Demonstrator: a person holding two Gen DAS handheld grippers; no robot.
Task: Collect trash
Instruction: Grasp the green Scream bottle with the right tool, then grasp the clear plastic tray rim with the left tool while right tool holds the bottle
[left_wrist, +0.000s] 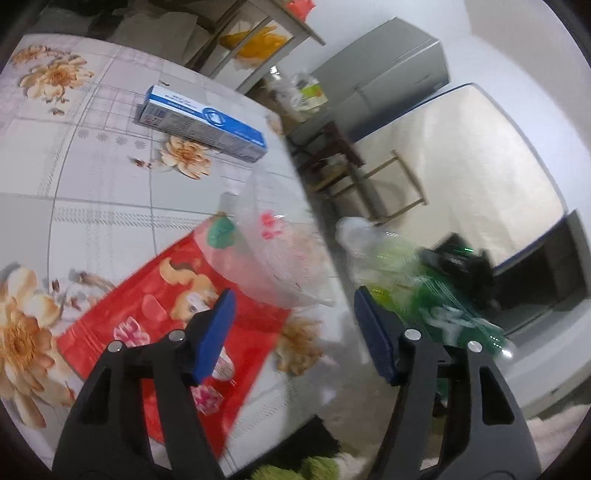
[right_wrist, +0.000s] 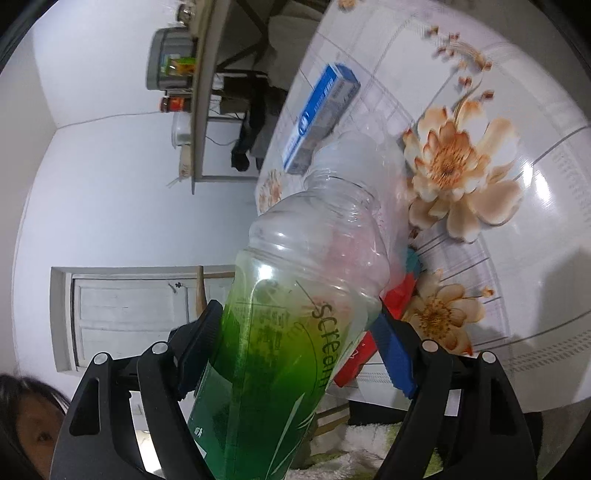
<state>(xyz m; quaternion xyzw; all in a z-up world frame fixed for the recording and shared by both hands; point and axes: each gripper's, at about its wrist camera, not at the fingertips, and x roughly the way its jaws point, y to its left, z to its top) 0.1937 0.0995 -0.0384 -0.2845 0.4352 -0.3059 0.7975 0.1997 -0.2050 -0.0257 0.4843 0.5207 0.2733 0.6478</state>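
Observation:
My right gripper (right_wrist: 295, 343) is shut on a clear plastic bottle with a green label (right_wrist: 295, 317), held beside the table edge; the bottle also shows blurred in the left wrist view (left_wrist: 417, 288). My left gripper (left_wrist: 295, 332) is open and empty above the table edge. Below and ahead of it a red snack wrapper (left_wrist: 166, 317) lies flat on the flowered tablecloth (left_wrist: 92, 184). A clear plastic bag (left_wrist: 273, 251) lies on the wrapper's far end. A blue and white box (left_wrist: 207, 122) lies farther back; it also shows in the right wrist view (right_wrist: 321, 118).
A wooden chair (left_wrist: 351, 173) and a grey fridge (left_wrist: 388, 74) stand beyond the table edge. A shelf with jars (right_wrist: 184, 85) hangs on the wall. A white door (right_wrist: 129, 314) and a person's face (right_wrist: 33, 424) show in the right wrist view.

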